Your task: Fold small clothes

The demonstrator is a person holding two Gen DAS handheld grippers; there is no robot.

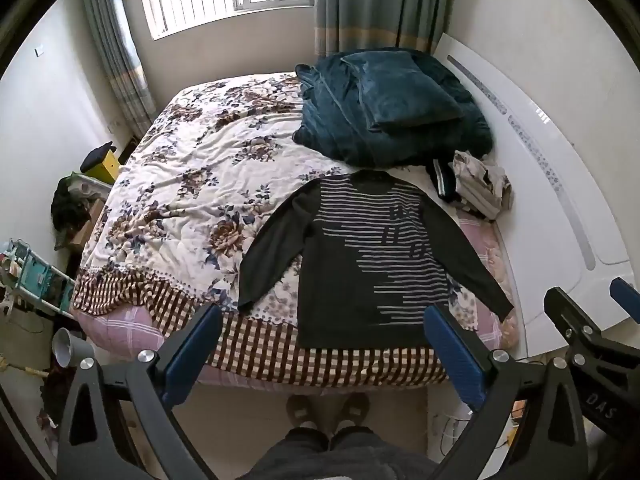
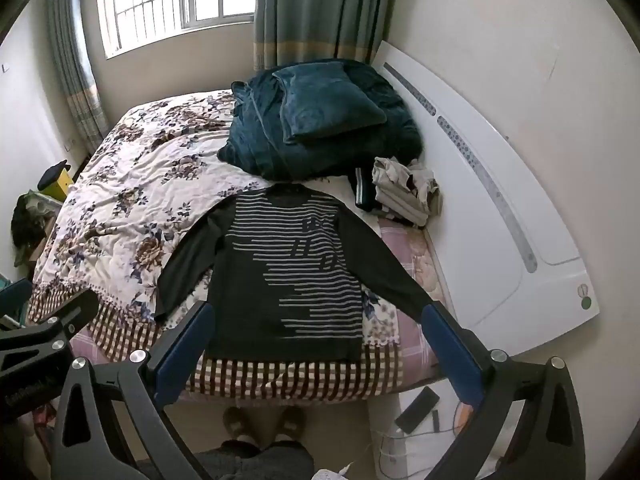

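A dark long-sleeved top with grey stripes (image 1: 360, 256) lies flat on the bed, sleeves spread out, hem toward me; it also shows in the right wrist view (image 2: 292, 272). My left gripper (image 1: 320, 344) is open and empty, held above the bed's near edge in front of the hem. My right gripper (image 2: 316, 344) is open and empty too, at the same distance from the hem. The right gripper also shows at the right edge of the left wrist view (image 1: 584, 312). A small pile of folded clothes (image 1: 476, 186) sits beyond the top's right shoulder.
The bed carries a floral quilt (image 1: 192, 184) with a checked border. A dark teal blanket and pillow (image 1: 392, 108) are heaped at the far side. A white headboard (image 1: 552, 184) runs along the right. A phone (image 2: 416, 408) lies on a stand at lower right. Clutter stands left of the bed.
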